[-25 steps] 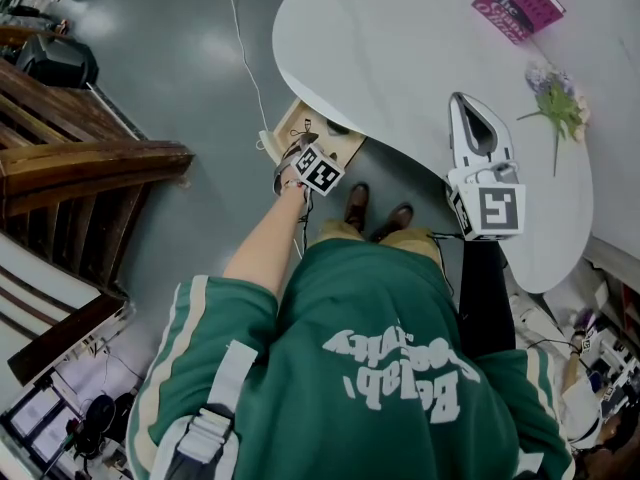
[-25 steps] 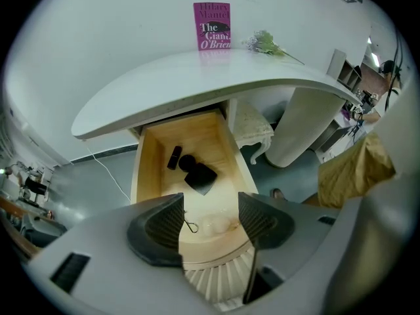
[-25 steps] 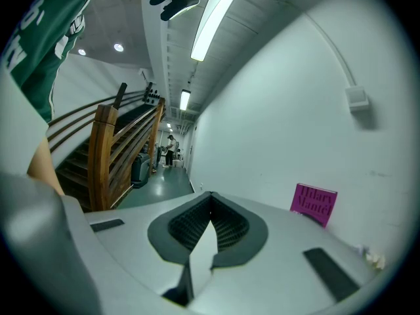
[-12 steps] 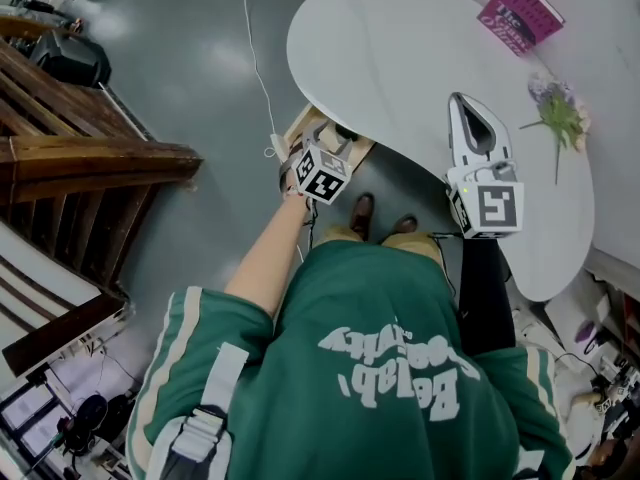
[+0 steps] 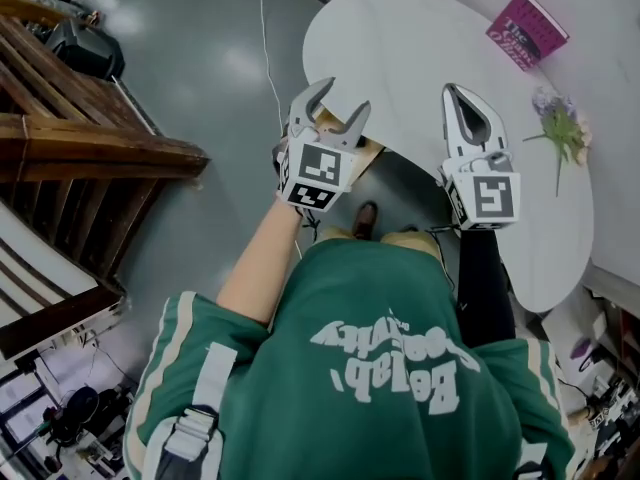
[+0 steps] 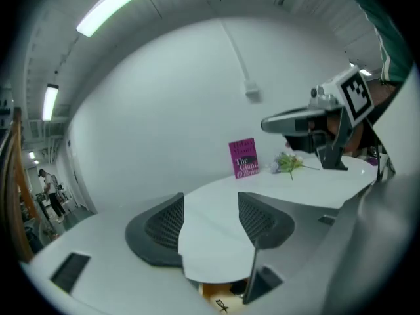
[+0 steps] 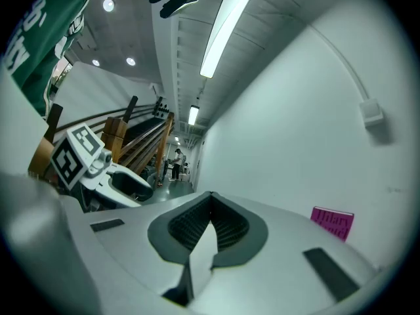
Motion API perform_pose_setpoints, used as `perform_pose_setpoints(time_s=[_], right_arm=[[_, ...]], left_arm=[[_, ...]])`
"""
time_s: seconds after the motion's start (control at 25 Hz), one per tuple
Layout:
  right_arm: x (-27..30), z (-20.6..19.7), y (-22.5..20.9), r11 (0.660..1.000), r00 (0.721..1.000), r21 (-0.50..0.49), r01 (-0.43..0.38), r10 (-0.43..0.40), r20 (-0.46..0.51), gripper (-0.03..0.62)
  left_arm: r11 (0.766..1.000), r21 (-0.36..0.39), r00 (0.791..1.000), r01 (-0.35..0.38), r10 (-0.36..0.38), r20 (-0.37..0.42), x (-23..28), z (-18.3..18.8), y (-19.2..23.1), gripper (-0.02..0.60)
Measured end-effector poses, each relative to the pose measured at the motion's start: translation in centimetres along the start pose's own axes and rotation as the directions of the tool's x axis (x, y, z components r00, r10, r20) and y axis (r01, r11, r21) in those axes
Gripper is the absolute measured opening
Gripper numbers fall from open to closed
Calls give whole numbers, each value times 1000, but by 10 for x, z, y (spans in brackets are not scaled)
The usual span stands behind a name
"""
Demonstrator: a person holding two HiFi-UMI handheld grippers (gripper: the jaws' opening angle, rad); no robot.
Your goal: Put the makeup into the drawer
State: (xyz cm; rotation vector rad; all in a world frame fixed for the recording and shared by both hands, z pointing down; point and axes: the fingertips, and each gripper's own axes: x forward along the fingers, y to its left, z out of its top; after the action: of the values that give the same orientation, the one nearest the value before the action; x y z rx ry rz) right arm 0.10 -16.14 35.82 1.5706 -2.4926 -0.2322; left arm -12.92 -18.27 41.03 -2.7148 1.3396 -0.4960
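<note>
The left gripper is up at the rim of the white surface. Its jaws stand well apart w/ nothing btwn them, and only bare tabletop shows through the gap. The right gripper is alongside, over the surface. Its jaws are brought together at the tips w/ nothing pinched in them. So neither carries any makeup.

The wooden drawer sits pulled out under the surface's rim, directly below and just behind the left jaws. A small dark item lies in it, prob. the makeup. Only a sliver of the drawer shows past the jaws, though, so I can't say for sure. There's no makeup on the surface ahead of either pair of jaws. Only a pink book and a flower sprig lie there, far beyond the right jaws.

What could go wrong: the drawer is open and the left jaws hang right above its front. Coming down w/ jaws this wide, one tip could snag the drawer's wall or knock the surface's rim, jolting the contents. A push off-centre could skew the drawer so it jams. And if that dark item isn't the makeup, closing up would end the job w/ the thing unplaced.
</note>
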Motion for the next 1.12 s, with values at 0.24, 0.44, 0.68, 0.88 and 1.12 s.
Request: perform_pose_setpoints(time_s=[0.24, 0.44, 0.68, 0.88, 1.12], right_arm=[[5, 7, 8, 1000, 1000, -11, -25, 25, 16, 9], [7, 7, 12, 999, 999, -13, -41, 41, 16, 9], [7, 7, 17, 999, 999, -16, -52, 53, 12, 9], [7, 5, 17, 998, 998, -28, -59, 59, -1, 9], [7, 2, 19, 998, 998, -23, -61, 61, -19, 9]], left_arm=[[998, 16, 985, -69, 65, 158, -29, 69, 17, 278], [993, 11, 974, -115, 111, 200, -36, 78, 21, 183], [981, 11, 952, -196, 187, 243, -43, 80, 31, 15], [977, 12, 942, -211, 200, 269, -44, 84, 35, 15], [978, -10, 953, -206, 203, 226, -41, 73, 36, 15]])
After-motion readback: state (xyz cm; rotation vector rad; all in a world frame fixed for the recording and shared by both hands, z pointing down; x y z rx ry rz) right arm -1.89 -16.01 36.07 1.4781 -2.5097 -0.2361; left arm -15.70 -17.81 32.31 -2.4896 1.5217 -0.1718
